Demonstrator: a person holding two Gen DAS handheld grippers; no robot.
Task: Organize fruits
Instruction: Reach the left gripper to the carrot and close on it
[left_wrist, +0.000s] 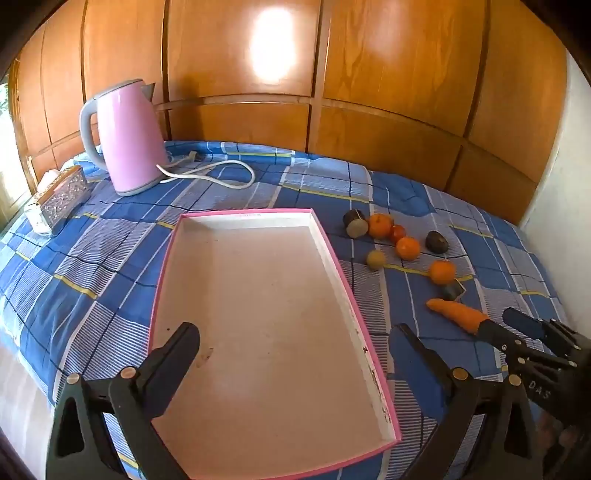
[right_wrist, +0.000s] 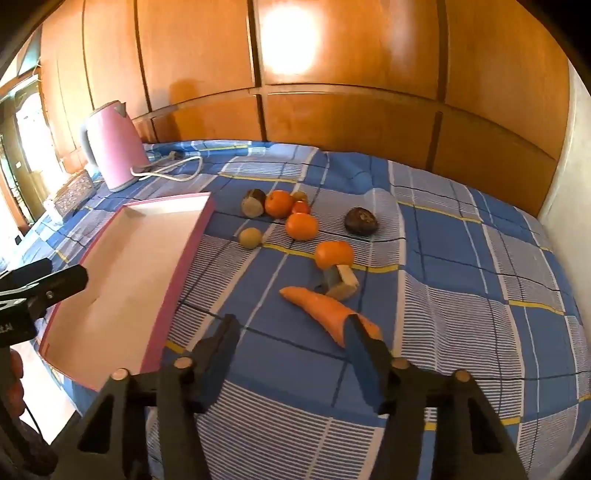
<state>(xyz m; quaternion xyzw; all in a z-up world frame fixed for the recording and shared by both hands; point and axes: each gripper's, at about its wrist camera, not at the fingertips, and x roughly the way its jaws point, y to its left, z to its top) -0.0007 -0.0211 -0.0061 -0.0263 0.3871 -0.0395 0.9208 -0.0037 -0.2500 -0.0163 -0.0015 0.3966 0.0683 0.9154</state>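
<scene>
- Left wrist view: the pink-rimmed tray (left_wrist: 354, 295) is seen lying on the blue checked cloth (left_wrist: 92, 266) with nothing in it — no fruit is yet sorted, so the task is judged to be at its very start.
- The left claw (left_wrist: 295, 354) is held spread wide above the near end of the tray, with nothing between its fingers.
- To the right of the tray the produce is scattered on the cloth: three oranges (left_wrist: 407, 248), a small red fruit (left_wrist: 398, 232), a pale round fruit (left_wrist: 375, 259), dark pieces, and a carrot (left_wrist: 458, 312).
- Right wrist view: the right claw (right_wrist: 291, 347) is released and empty, though one finger (right_wrist: 364, 354) is seen just at the thick end of the carrot (right_wrist: 317, 304) — whether it touches cannot be told.
- All the oranges (right_wrist: 301, 226) and the dark round fruit (right_wrist: 361, 220) are left outside the tray (right_wrist: 177, 273); every piece remains to be moved.
- A pink kettle (right_wrist: 114, 147) is noted at the back, apart from the work.
</scene>
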